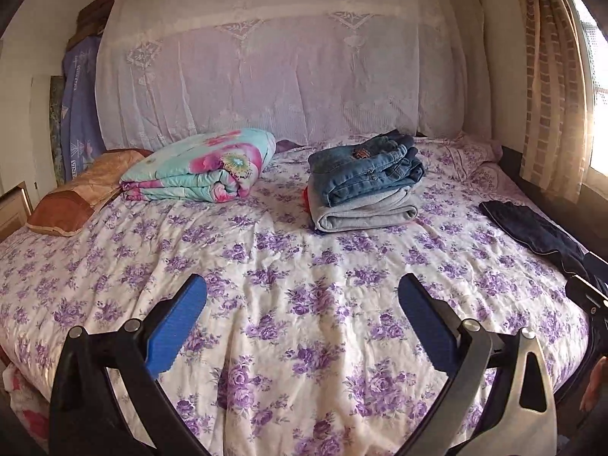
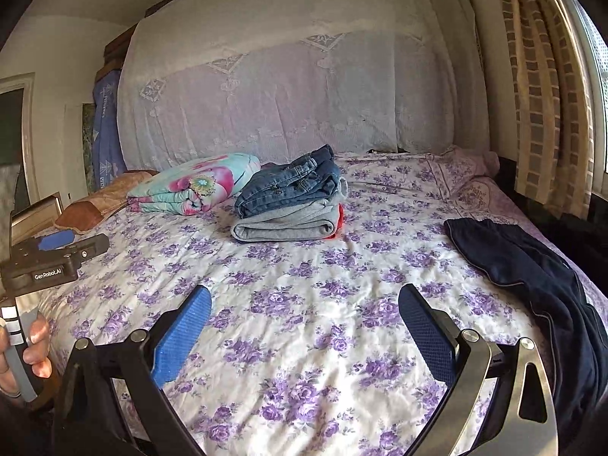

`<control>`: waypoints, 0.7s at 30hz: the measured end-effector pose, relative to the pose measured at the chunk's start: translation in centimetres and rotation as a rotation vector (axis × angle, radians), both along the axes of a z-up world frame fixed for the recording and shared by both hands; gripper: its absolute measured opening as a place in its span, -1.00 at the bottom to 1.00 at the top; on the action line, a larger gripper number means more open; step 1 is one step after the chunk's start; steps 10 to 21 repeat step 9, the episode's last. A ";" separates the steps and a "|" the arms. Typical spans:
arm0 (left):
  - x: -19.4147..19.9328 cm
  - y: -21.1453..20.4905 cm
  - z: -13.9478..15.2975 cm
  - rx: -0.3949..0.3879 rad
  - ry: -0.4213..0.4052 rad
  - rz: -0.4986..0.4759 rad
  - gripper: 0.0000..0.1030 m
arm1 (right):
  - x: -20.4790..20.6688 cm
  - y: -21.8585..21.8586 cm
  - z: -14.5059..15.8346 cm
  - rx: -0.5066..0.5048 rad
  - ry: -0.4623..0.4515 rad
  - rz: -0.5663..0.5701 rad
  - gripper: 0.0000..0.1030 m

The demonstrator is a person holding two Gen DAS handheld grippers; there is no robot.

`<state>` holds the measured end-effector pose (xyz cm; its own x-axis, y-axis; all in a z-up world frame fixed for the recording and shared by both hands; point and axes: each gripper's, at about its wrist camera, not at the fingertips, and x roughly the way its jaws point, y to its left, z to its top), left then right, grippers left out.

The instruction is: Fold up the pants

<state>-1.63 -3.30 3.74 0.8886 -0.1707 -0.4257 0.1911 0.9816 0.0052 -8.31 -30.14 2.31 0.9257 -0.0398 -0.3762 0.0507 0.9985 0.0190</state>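
Dark navy pants point(image 2: 532, 277) lie unfolded along the right side of the bed and hang over its near right edge; they also show in the left wrist view point(image 1: 539, 235). My right gripper point(image 2: 304, 304) is open and empty above the floral bedspread, left of the pants. My left gripper point(image 1: 302, 292) is open and empty over the middle of the bed; it also shows at the left of the right wrist view point(image 2: 60, 245). A stack of folded jeans on grey pants point(image 1: 364, 186) sits mid-bed, seen too in the right wrist view point(image 2: 292, 201).
A folded turquoise and pink floral quilt point(image 1: 201, 171) and a brown pillow point(image 1: 79, 193) lie at the far left of the bed. A lace-draped headboard point(image 1: 281, 76) stands behind. Curtains point(image 1: 551, 87) and a window are at the right.
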 end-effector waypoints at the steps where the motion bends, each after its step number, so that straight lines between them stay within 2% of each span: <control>1: -0.1 -0.2 0.1 0.022 -0.015 0.006 0.90 | 0.0 0.0 0.0 0.003 0.002 0.000 0.93; 3: -0.1 -0.6 -0.1 0.052 -0.012 0.009 0.90 | -0.1 -0.1 0.0 0.006 0.000 0.001 0.93; 7: 0.5 -0.9 -0.8 0.059 0.046 -0.007 0.91 | 0.0 -0.2 -0.2 0.009 0.010 0.000 0.93; 21: 0.6 -1.1 -1.2 0.069 0.051 -0.005 0.91 | 0.0 -0.1 -0.2 0.012 0.014 0.002 0.93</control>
